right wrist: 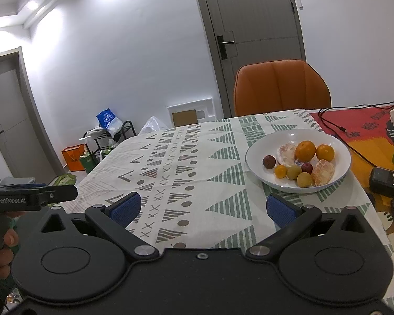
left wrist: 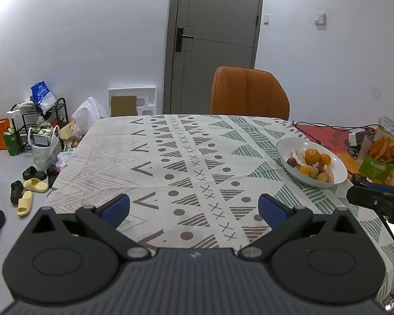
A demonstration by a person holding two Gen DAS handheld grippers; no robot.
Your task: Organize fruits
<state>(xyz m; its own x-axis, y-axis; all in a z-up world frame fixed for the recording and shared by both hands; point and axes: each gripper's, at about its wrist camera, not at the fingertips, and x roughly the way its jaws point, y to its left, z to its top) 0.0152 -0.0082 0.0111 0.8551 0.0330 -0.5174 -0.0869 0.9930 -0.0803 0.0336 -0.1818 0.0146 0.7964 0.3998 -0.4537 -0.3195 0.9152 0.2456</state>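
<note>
A white bowl [right wrist: 254,168] stands on the patterned tablecloth and holds two oranges [right wrist: 305,151], peeled citrus pieces [right wrist: 323,176], dark plums [right wrist: 269,161] and small yellow fruits [right wrist: 304,179]. The bowl also shows in the left wrist view [left wrist: 283,147] at the right. My left gripper [left wrist: 194,210] is open and empty above the tablecloth, left of the bowl. My right gripper [right wrist: 203,210] is open and empty, just short and left of the bowl.
An orange chair [right wrist: 281,86] stands at the table's far edge. Snack bags [left wrist: 380,155], cables [right wrist: 338,128] and a black device [right wrist: 386,181] lie on the red cloth at the right. Shoes, bags and a rack [left wrist: 39,120] clutter the floor at the left.
</note>
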